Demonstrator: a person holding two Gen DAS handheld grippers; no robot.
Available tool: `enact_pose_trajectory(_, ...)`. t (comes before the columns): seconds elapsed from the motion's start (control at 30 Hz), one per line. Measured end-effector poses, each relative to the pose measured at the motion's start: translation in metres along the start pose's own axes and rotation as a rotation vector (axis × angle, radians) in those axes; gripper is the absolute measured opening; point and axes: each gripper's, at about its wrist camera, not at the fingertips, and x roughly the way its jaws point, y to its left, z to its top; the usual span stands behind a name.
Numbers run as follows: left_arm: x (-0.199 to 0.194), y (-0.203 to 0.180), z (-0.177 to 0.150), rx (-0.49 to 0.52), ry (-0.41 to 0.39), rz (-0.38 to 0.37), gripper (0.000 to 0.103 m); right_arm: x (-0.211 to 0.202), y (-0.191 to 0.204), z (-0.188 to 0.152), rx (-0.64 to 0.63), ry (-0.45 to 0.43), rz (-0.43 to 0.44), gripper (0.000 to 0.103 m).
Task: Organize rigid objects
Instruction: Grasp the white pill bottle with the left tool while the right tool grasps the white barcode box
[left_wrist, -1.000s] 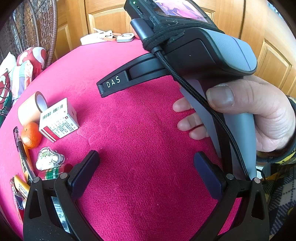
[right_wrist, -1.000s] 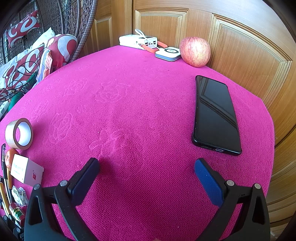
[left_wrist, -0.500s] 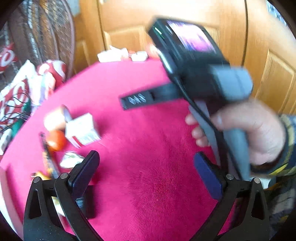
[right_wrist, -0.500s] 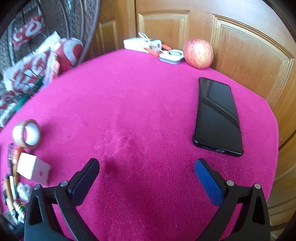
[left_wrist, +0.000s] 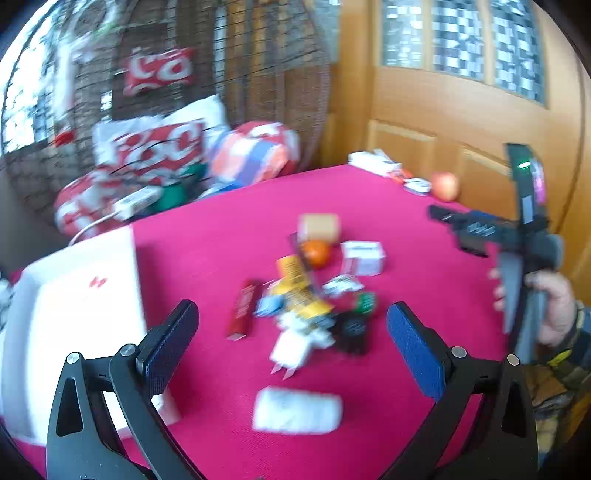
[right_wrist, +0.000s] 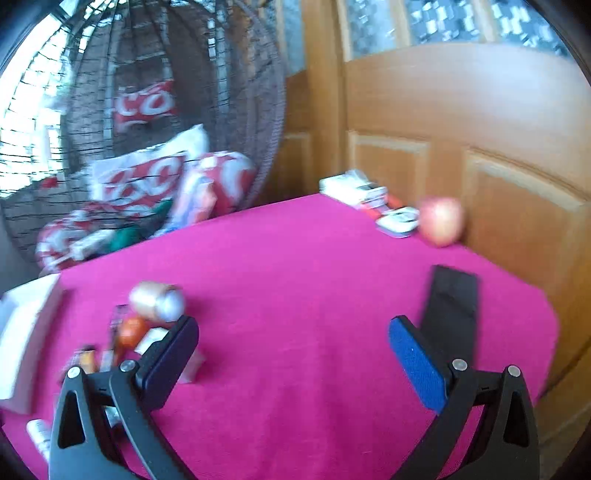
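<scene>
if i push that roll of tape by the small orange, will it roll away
Probably: the tape roll seems to lie with its round side on the pink cloth, so a nudge could roll it. The towel-like cloth likely slows it. It looks hollow, so probably light.

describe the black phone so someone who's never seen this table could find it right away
Start at the pink tablecloth and go to the side nearest the wooden door panels. The black phone lies flat there, alone, on the near side of the red apple. It is the only long, flat, dark slab on the table; the clutter of small packets sits far across the cloth.
</scene>
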Motion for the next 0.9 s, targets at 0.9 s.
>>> enact_pose_trajectory(0.9,0.057,-0.025,-0.056,0.003,0.284,-0.029,0.082,0.063,0.077,0.000,-0.260,0.193,0.322,0.102)
